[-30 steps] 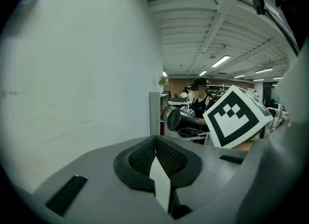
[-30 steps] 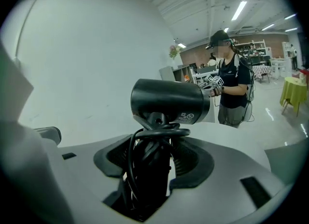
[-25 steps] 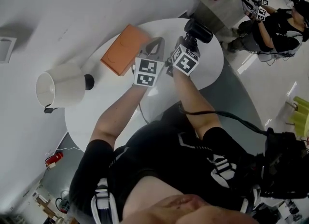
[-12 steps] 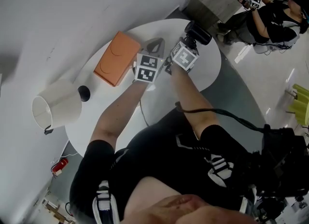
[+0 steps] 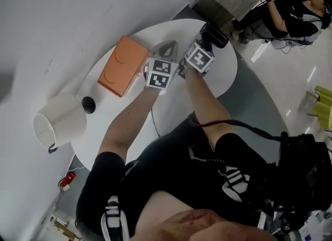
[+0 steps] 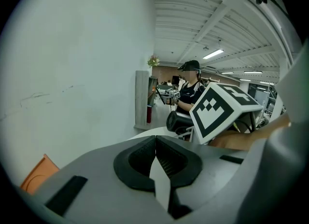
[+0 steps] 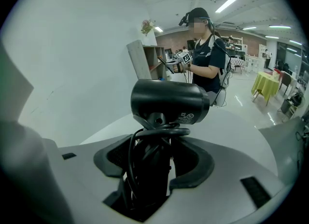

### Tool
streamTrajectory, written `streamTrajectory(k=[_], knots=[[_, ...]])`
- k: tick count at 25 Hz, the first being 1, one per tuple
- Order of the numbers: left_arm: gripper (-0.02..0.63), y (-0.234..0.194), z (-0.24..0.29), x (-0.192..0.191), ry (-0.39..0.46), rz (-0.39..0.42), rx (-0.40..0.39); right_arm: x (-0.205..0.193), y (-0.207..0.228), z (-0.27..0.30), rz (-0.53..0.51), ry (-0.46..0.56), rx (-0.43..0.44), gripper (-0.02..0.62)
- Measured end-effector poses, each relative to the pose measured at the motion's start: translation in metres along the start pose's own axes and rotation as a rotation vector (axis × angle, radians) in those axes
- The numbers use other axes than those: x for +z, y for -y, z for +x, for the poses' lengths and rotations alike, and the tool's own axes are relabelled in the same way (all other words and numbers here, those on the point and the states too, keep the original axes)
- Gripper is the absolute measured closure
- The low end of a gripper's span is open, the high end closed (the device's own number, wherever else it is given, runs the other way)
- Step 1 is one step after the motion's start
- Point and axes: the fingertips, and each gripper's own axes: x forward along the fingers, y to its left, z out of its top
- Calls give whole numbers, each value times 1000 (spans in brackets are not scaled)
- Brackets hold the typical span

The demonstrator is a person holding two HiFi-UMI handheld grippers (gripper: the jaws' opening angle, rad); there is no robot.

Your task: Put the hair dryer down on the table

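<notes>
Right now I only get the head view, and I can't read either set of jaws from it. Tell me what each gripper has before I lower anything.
Observer: The right gripper is clamped on the handle of the black plastic hair dryer.
Operator: Check the cord.
Observer: Its black cord is looped round the handle, and part of it runs between the jaws.
Operator: Now the left one.
Observer: The left gripper is shut, with nothing between its jaws.
</notes>
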Motion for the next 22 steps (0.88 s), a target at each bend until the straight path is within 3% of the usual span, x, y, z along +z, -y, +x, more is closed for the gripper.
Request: streamTrajectory(k=[14, 22], knots=[[574, 6, 11, -15, -56, -28, -22, -6, 12, 11, -41, -20, -53, 347], [574, 4, 16, -22, -76, -42, -28, -9, 14, 21, -11, -58, -59, 341]])
